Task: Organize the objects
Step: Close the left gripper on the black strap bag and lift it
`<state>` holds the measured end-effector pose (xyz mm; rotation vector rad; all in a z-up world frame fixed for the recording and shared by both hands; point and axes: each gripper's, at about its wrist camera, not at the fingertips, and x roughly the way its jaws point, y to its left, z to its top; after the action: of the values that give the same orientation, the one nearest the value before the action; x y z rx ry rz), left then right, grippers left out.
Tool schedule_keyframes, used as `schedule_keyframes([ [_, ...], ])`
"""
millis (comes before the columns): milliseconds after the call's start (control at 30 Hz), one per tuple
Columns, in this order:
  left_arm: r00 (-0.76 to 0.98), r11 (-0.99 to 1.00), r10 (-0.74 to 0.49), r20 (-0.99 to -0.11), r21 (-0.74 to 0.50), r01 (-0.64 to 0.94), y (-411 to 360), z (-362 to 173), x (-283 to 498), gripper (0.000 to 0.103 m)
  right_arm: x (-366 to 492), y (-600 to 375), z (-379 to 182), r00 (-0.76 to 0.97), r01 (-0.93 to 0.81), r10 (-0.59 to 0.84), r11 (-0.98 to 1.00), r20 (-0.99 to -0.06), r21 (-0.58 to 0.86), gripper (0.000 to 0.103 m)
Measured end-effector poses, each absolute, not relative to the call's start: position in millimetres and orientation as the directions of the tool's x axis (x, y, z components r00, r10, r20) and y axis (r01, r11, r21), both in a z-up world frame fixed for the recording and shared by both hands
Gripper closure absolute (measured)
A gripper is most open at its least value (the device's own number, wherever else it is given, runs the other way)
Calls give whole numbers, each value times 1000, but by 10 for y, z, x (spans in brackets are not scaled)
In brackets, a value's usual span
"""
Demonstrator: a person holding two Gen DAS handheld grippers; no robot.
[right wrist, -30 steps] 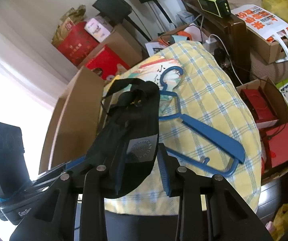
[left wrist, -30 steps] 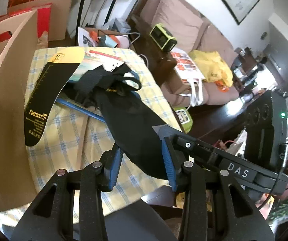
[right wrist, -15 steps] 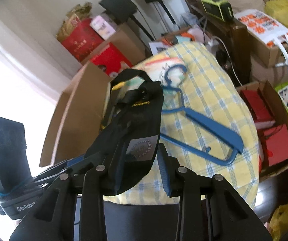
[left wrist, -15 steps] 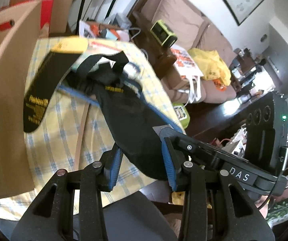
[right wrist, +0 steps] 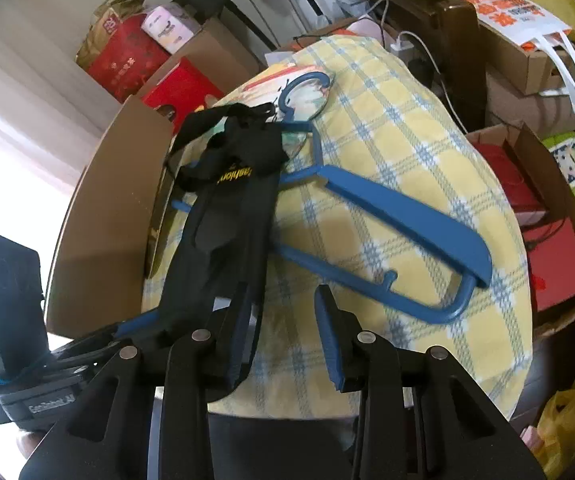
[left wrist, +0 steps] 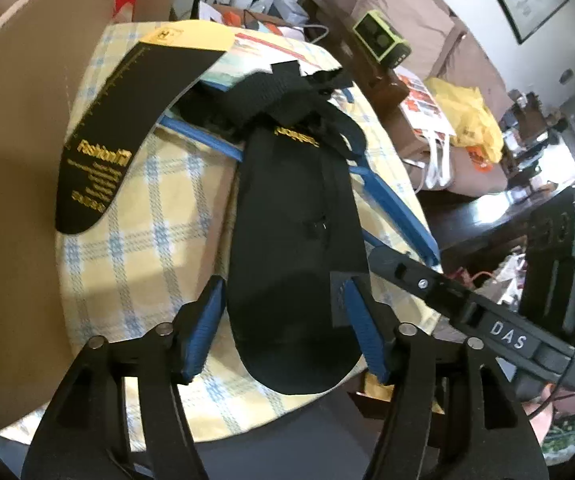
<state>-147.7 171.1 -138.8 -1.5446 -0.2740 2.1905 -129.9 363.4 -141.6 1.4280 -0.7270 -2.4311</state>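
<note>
While the black pouch [left wrist: 295, 216] lies long and flat on the yellow checked cloth [left wrist: 139, 248], the left gripper [left wrist: 283, 334] sits around its rounded near end. Its jaws are opening. Its blue pads [left wrist: 203, 326] stand on each side of the pouch, and a thin gap shows beside the left one, so they do not squeeze it.

On the far left of the left wrist view stands a big brown cardboard box [left wrist: 11, 160]. Next to it, a black insole card with gold words [left wrist: 107, 152] lies on the cloth, leaning over the far end of the pouch. The pouch's black straps [left wrist: 287, 92] are bunched up at its far end. Under the pouch lies a blue hanger [left wrist: 391, 208], and it pokes out on the right side.

In the right wrist view, the left gripper comes in from the lower left, at the near end of the pouch. The pouch [right wrist: 227, 216] goes from there up toward the box [right wrist: 99, 216]. The right gripper [right wrist: 283, 336] has its left pad right by the pouch's edge, but I cannot tell if it is pinching the cloth of the pouch. The right pad has only the checked cloth [right wrist: 407, 152] in front of it. The hanger [right wrist: 399, 220] spreads out to the right, with its hook on a colourful picture book [right wrist: 307, 96].
</note>
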Motion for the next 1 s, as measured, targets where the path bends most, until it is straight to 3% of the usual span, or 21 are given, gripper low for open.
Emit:
schedule_keyframes([
  [67, -289, -885, 459, -840, -401, -238, 1696, -1384, -1501, 29, -1345, 3639, -1417, -506, -47, -433, -850, -746, 525, 69],
  [300, -313, -901, 426, -849, -367, -231, 1737, -1431, -1663, 30, -1538, 3603, -1341, -540, -23, -429, -852, -724, 522, 68],
  [533, -316, -912, 398, -861, -334, -238, 1799, -1508, -1735, 45, -1810, 3509, -1465, -517, -19, -410, -872, -752, 488, 68],
  [600, -309, -906, 406, -860, -335, -257, 1821, -1507, -1731, 57, -1829, 3474, -1508, -506, -4, -440, -859, -742, 512, 73],
  [700, -319, -904, 406, -856, -324, -280, 1858, -1438, -1685, 61, -1818, 3410, -1511, -504, 7, -453, -854, -735, 521, 74],
  [1000, -343, -847, 512, -787, -398, -352, 1845, -950, -1422, 62, -1583, 3511, -1165, -552, -15, -451, -836, -702, 549, 75],
])
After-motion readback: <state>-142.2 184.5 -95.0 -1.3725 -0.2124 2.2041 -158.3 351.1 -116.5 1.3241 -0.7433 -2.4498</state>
